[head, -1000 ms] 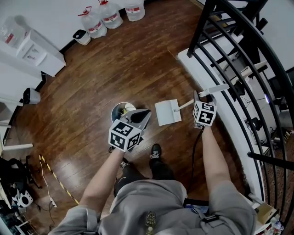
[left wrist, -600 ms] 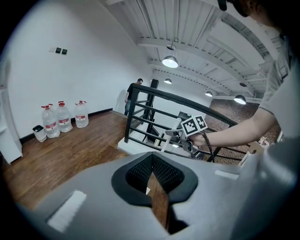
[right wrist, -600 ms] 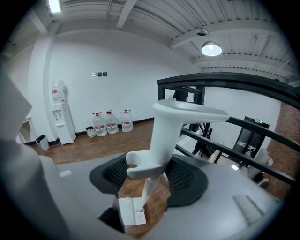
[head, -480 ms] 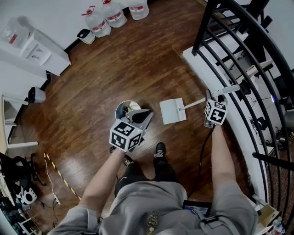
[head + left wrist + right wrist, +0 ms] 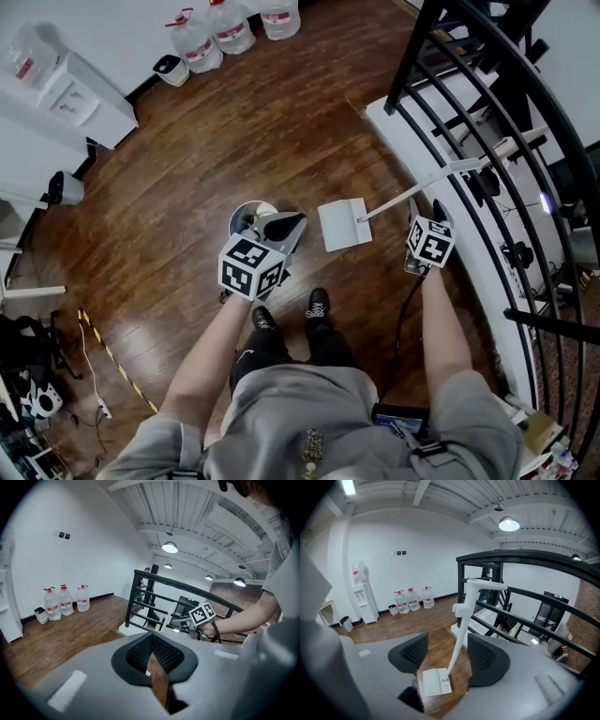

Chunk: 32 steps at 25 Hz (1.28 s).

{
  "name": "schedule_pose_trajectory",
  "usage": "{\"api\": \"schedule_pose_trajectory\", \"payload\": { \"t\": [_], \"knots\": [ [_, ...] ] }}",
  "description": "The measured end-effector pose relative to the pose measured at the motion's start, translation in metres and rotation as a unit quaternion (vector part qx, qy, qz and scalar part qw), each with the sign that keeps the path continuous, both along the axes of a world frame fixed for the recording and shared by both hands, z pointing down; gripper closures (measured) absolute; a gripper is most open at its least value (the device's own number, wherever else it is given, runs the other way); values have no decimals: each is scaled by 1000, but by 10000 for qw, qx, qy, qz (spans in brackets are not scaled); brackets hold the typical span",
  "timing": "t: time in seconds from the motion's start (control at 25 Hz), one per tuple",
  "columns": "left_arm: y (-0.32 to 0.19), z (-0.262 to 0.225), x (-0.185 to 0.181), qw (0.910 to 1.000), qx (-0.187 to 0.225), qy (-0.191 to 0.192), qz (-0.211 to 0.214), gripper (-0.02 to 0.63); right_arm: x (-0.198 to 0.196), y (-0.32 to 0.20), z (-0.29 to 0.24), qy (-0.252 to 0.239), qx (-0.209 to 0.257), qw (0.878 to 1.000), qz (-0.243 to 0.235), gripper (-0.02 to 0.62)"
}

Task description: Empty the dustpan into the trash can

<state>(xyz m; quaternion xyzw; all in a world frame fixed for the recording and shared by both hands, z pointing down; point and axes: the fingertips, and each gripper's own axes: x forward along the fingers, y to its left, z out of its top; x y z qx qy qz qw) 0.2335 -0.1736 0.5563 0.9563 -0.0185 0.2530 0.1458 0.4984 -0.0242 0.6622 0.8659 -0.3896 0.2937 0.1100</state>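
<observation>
The white dustpan [image 5: 343, 224] lies flat on the wood floor, its long handle [image 5: 412, 192] slanting up to rest against the black railing [image 5: 473, 89]. My right gripper [image 5: 433, 208] sits just below the handle, jaws opening. In the right gripper view the handle [image 5: 459, 639] stands ahead in the gap of the right gripper [image 5: 447, 642], touching neither pad, with the pan [image 5: 436, 682] below. The small round trash can [image 5: 246, 217] holds some waste. My left gripper [image 5: 286, 227] hovers at its right rim. The left gripper [image 5: 152, 640] is shut, with nothing seen between the pads.
A white ledge [image 5: 412, 141] runs under the railing at the right. Several water bottles [image 5: 225, 33], a small white bin [image 5: 171, 70] and a white cabinet [image 5: 66, 98] stand along the far wall. The person's shoes [image 5: 319, 305] are just behind the dustpan.
My right gripper has let go of the dustpan handle and drawn back toward the person, jaws spreading. The handle now leans on the railing. The left gripper stayed by the can.
</observation>
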Motion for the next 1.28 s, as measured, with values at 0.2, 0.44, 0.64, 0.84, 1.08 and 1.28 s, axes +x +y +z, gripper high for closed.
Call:
{"api": "schedule_pose_trajectory", "payload": {
  "t": [0.2, 0.44, 0.64, 0.84, 1.08, 1.28],
  "knots": [
    [-5, -21, -14, 9994, 46, 328, -37, 601, -59, -27, -56, 405, 472, 9970, -450, 535],
    [-26, -64, -51, 9970, 213, 741, -93, 601, -147, -97, -177, 721, 1373, 9780, -1396, 595],
    [-48, -118, -80, 9915, 450, 1204, -197, 601, -218, -142, -273, 958, 2224, 9491, -2016, 595],
    [-56, -163, -106, 9843, 494, 1670, -285, 601, -272, -163, -306, 877, 2610, 9310, -2397, 595],
    [-65, -182, -127, 9815, 515, 1807, -364, 601, -311, -184, -320, 881, 2582, 9176, -2891, 595],
    [-75, -183, -144, 9814, 497, 1811, -396, 601, -332, -197, -325, 905, 2572, 9140, -3003, 595]
  ]
}}
